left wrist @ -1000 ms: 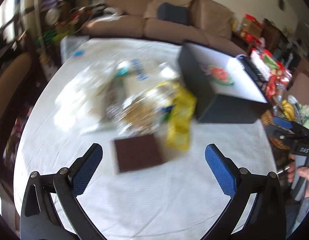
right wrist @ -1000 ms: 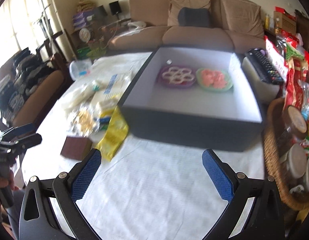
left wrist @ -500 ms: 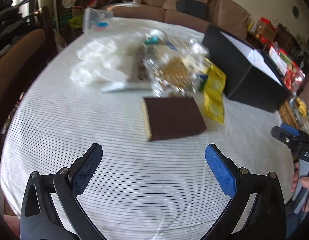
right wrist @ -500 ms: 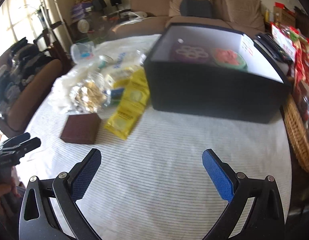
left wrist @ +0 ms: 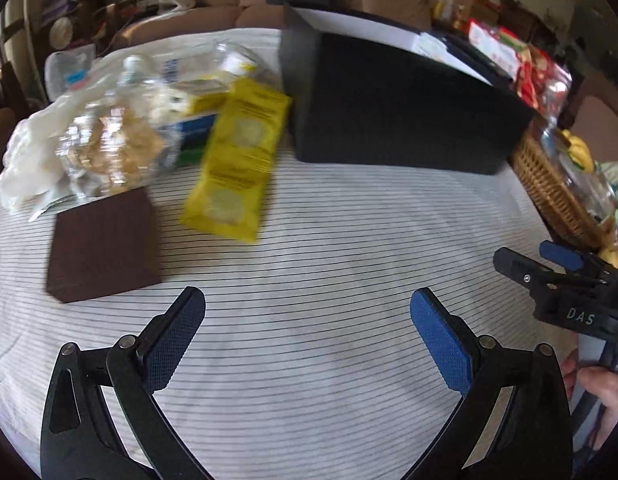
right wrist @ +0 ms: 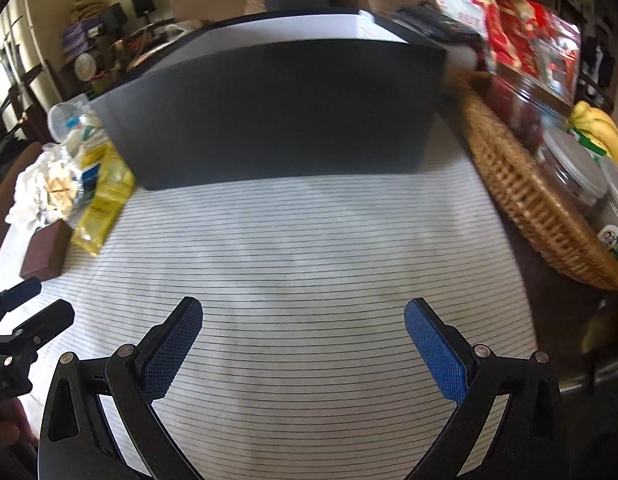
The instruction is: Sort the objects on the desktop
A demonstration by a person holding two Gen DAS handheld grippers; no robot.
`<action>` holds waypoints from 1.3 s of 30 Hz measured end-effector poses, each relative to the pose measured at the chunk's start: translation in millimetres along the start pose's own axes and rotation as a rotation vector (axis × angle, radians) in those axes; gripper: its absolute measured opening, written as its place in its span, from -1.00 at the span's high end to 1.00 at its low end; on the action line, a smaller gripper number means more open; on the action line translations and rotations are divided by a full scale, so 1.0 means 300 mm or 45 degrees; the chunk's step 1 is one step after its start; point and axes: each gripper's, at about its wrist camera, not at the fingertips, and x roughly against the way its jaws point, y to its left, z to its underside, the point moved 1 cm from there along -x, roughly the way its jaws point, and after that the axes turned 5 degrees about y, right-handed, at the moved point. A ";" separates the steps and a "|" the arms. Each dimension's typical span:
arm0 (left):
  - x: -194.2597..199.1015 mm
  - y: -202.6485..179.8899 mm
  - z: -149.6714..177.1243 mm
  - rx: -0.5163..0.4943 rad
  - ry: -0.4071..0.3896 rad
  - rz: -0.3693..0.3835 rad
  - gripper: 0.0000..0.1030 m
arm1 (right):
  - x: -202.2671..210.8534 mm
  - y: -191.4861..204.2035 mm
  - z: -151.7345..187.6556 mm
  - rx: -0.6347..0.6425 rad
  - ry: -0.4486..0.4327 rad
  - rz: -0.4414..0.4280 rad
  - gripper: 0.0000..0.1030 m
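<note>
Black box (left wrist: pixel 401 108), upper centre: sorting bin, items heaped at its left. Brown block (left wrist: pixel 103 246) mid-left, yellow packet (left wrist: pixel 239 164) centre. Left gripper (left wrist: pixel 307 334), right gripper (right wrist: pixel 303 342): both wide apart, nothing held, low over cloth.

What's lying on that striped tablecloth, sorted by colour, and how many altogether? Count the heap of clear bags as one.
Yellow: 1, the yellow packet
Brown: 1, the brown block
Black: 1, the black box
Clear or white: 1, the heap of bags, too blurred to split
Tan: 1, the wicker basket
Total: 5
</note>
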 end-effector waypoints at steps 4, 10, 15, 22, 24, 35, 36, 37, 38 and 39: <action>-0.093 -0.077 0.004 -0.009 0.043 -0.041 -1.00 | -0.047 -0.062 0.013 -0.032 0.014 0.011 -1.00; -0.131 -0.129 0.016 -0.034 0.013 -0.140 -1.00 | -0.081 -0.072 0.030 0.006 -0.003 0.051 -1.00; -0.135 -0.148 0.033 -0.013 -0.020 -0.180 -1.00 | -0.082 -0.060 0.038 0.038 -0.034 0.077 -1.00; -0.136 -0.161 0.031 0.019 -0.021 -0.202 -1.00 | -0.079 -0.056 0.036 0.036 -0.033 0.083 -1.00; -0.135 -0.159 0.030 0.020 -0.021 -0.197 -1.00 | -0.080 -0.056 0.035 0.036 -0.033 0.083 -1.00; -0.132 -0.163 0.032 0.020 -0.022 -0.197 -1.00 | -0.080 -0.056 0.034 0.036 -0.033 0.083 -1.00; -0.131 -0.162 0.032 0.020 -0.022 -0.197 -1.00 | -0.081 -0.056 0.033 0.036 -0.033 0.083 -1.00; -0.131 -0.163 0.032 0.019 -0.022 -0.198 -1.00 | -0.080 -0.056 0.033 0.036 -0.033 0.083 -1.00; -0.131 -0.163 0.032 0.020 -0.022 -0.198 -1.00 | -0.081 -0.056 0.033 0.036 -0.033 0.083 -1.00; -0.130 -0.161 0.034 0.020 -0.022 -0.197 -1.00 | -0.080 -0.056 0.033 0.036 -0.033 0.083 -1.00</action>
